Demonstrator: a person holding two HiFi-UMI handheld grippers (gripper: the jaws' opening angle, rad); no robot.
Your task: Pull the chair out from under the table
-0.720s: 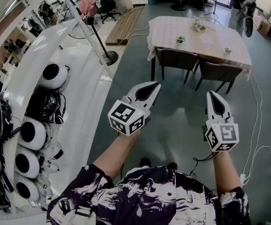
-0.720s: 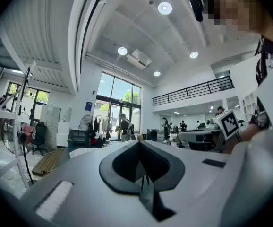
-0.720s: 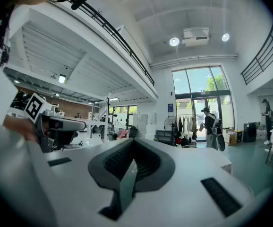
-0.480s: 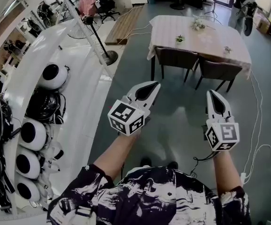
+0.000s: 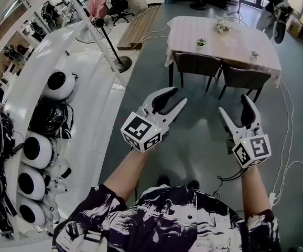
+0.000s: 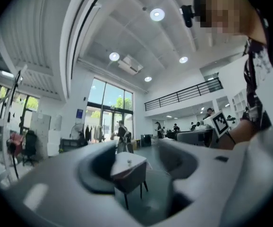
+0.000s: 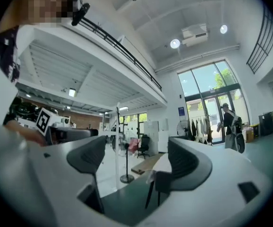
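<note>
Left gripper [image 5: 180, 95]: held out level over the grey floor [image 5: 198, 140], jaws moderately apart, nothing between them. Its own view frames only far-off furniture in the gap.

Right gripper [image 5: 233, 103]: level beside the left, well apart from it, jaws spread wider, also empty.

Both grippers point toward the cloth-covered surface [image 5: 235, 45] across the room, well short of it.

Two dark chairs stand at the near edge of the surface. The left chair [image 5: 196, 66] and the right chair [image 5: 246, 79] are both pushed in, backs facing the person, seats under the cloth. Neither gripper touches either chair.

A fan stand [image 5: 121, 63] is on the floor left of the surface.
</note>
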